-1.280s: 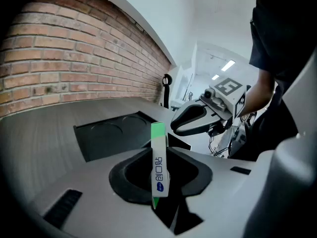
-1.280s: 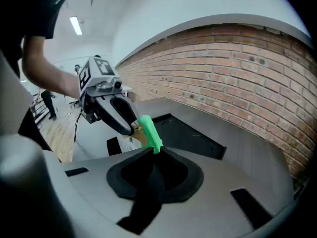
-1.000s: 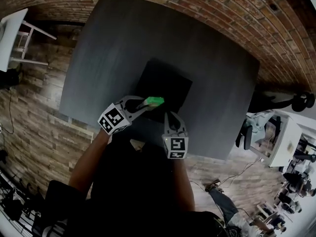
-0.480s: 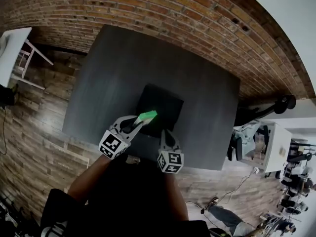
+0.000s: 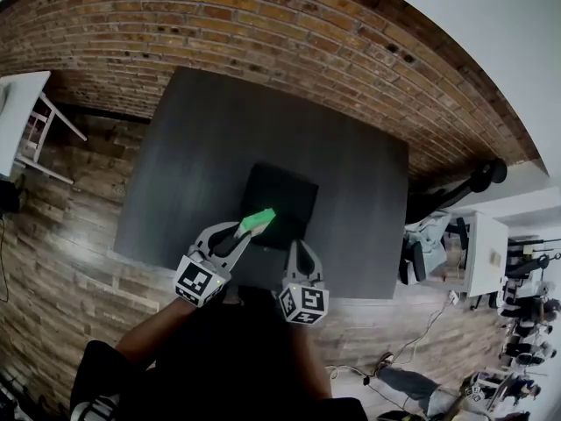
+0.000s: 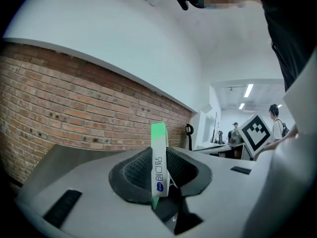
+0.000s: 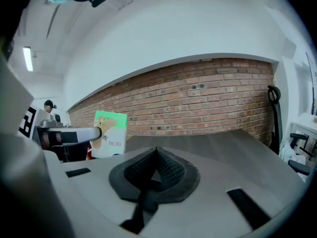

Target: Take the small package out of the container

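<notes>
Aloft, small package (image 6: 158, 157) in left gripper (image 5: 246, 229).

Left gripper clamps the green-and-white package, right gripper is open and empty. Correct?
One error: the right gripper is shut, pads together with nothing between them, as the right gripper view shows. The left gripper does clamp the green-and-white package.
</notes>
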